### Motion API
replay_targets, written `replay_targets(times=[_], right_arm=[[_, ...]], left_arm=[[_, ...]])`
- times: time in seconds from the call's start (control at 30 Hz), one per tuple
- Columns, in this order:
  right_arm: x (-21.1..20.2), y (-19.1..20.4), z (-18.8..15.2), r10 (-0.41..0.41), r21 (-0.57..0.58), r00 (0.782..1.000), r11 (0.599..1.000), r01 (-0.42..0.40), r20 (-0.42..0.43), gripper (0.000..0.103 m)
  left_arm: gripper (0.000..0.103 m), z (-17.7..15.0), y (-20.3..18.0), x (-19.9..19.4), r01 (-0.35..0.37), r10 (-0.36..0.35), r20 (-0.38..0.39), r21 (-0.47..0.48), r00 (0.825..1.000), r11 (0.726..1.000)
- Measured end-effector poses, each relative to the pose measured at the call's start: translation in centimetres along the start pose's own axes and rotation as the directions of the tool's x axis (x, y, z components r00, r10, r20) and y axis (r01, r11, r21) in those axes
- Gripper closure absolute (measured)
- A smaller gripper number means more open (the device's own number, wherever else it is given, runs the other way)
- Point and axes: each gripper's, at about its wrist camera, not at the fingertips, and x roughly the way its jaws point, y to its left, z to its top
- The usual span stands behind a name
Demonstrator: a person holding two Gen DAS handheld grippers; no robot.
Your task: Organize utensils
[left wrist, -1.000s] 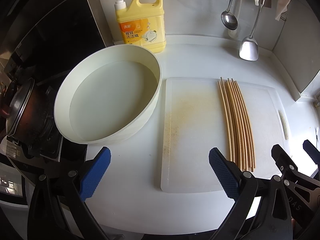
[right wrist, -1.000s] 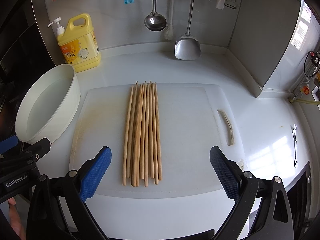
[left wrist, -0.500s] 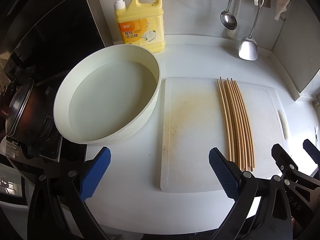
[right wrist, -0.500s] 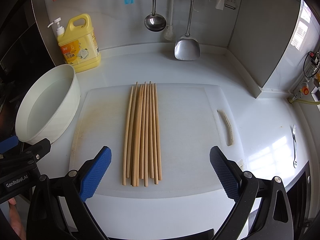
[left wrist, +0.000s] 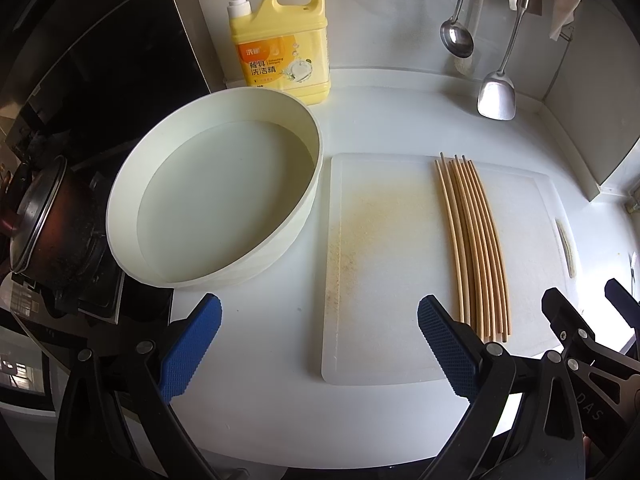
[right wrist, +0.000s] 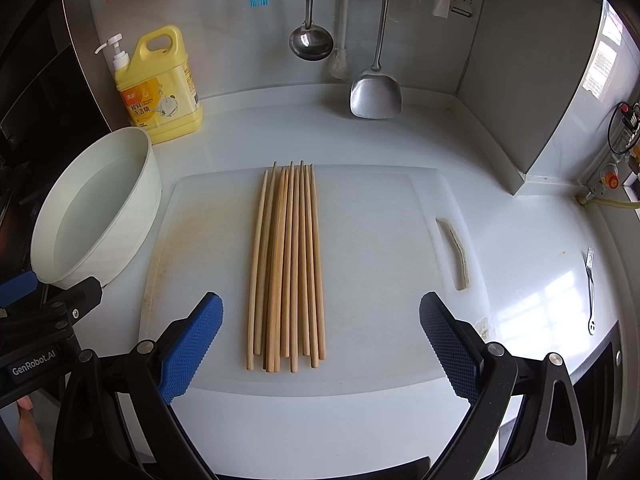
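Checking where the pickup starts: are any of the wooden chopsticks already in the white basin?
No, the chopsticks all lie side by side on the white cutting board, and the basin holds only water.

Chopsticks [right wrist: 286,264] on cutting board [right wrist: 372,240]; basin [right wrist: 96,208] left of board; detergent bottle [right wrist: 160,88] behind basin.
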Motion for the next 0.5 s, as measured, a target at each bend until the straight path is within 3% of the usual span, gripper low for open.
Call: replay_targets(times=[0.5], right_arm=[[0.19,0.12,-0.13,-0.001,0.009,1.000,1.000,0.001,0.001,0.009]], left_arm=[[0.006,-0.07,0.35,0.26,0.010,-0.010,0.000,0.006,1.000,1.000]])
